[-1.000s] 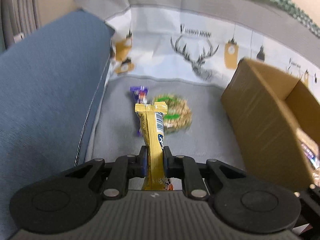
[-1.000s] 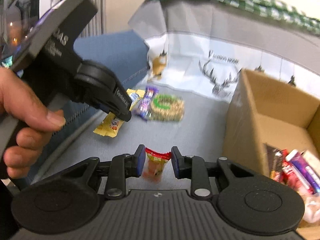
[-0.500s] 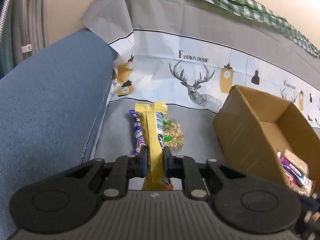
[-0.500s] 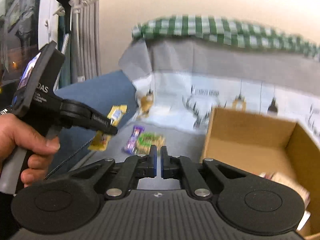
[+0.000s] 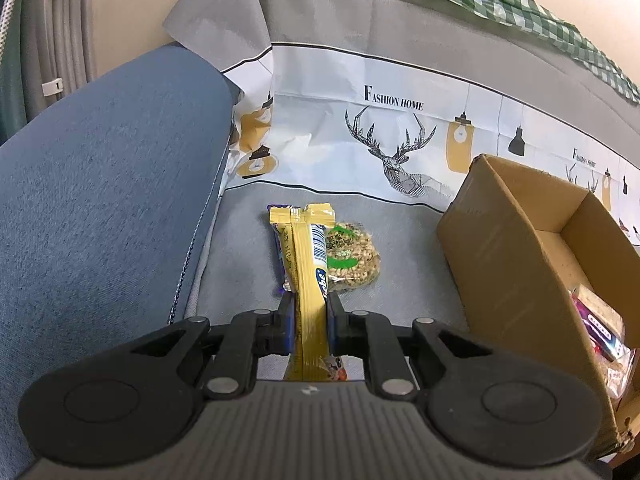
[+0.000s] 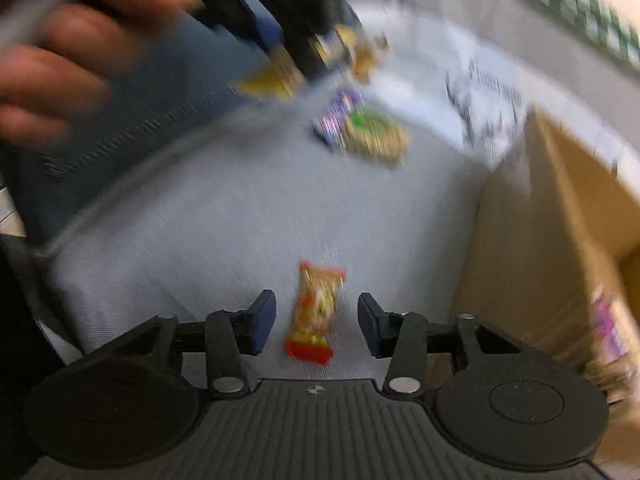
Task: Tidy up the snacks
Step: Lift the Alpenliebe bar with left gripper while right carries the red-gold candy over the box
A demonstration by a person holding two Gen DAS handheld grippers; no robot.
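Between left gripper (image 5: 308, 320) pads: yellow bar (image 5: 306, 264) pinched; right gripper (image 6: 317, 322) spread (blurred) around red-orange packet (image 6: 316, 314).

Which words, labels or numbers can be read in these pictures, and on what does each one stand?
"FASHION HOME": on the printed cloth above the deer, and again, smaller, at its right end.
Blue lettering and a barcode on the yellow snack bar in the left gripper: only partly visible, not readable.
Green label on the round rice cake: too small to read.
Red-orange packet between the open fingers of the right gripper: too blurred to read.
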